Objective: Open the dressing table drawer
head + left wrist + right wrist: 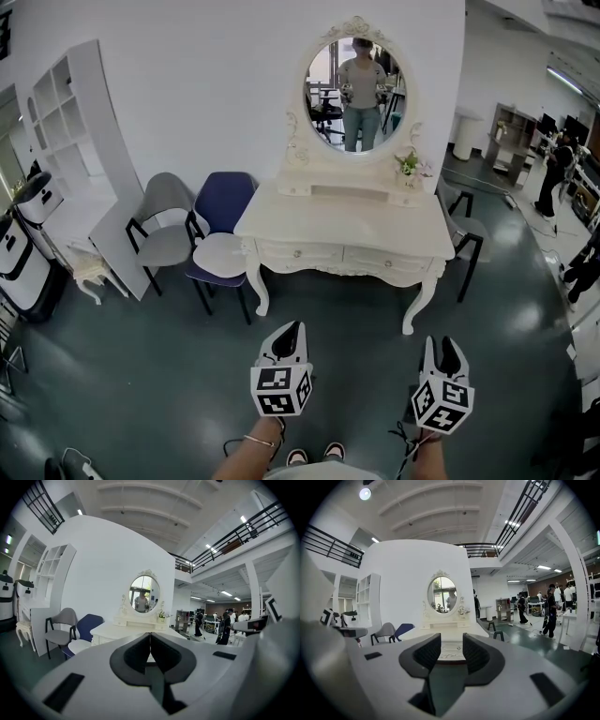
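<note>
A cream dressing table [347, 220], a navy chair [225, 199], a grey chair [167, 202], a dark green floor [141, 375].

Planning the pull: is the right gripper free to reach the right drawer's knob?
Probably yes, once closer: only bare floor separates the right gripper from the knob; its jaws stand open, empty.

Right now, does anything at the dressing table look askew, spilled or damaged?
Nothing stands out. The dressing table stands level, its left drawer and right drawer sit shut and flush, the oval mirror is upright and unbroken, and the small plant stands upright at the top's right rear.
</note>
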`<state>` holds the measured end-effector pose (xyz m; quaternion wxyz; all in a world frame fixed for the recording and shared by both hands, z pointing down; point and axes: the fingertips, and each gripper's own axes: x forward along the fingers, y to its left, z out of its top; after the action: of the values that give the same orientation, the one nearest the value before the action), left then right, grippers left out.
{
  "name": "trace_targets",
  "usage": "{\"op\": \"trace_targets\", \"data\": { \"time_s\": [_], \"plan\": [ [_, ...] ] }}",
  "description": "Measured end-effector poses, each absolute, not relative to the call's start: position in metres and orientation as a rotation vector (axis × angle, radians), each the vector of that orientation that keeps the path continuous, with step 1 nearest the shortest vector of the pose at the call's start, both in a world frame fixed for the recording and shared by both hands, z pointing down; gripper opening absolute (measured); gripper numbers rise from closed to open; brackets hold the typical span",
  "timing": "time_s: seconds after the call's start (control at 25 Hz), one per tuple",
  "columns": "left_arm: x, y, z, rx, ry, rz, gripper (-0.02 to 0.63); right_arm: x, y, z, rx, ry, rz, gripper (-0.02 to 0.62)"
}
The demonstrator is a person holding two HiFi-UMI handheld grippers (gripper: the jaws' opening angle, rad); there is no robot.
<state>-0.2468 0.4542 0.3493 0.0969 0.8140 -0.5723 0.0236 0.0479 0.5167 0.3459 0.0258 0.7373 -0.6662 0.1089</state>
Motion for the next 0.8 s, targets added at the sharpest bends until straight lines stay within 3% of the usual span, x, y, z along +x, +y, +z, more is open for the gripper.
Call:
{"op": "trace_targets", "data": {
  "time_s": [0.8],
  "plan": [
    [-0.185, 0.398, 0.367, 2.387, -1.684, 0.115, 0.02, 0.11, 0.458, 0.378, 2.243, -2.059, 0.447, 0.141]
  ]
}}
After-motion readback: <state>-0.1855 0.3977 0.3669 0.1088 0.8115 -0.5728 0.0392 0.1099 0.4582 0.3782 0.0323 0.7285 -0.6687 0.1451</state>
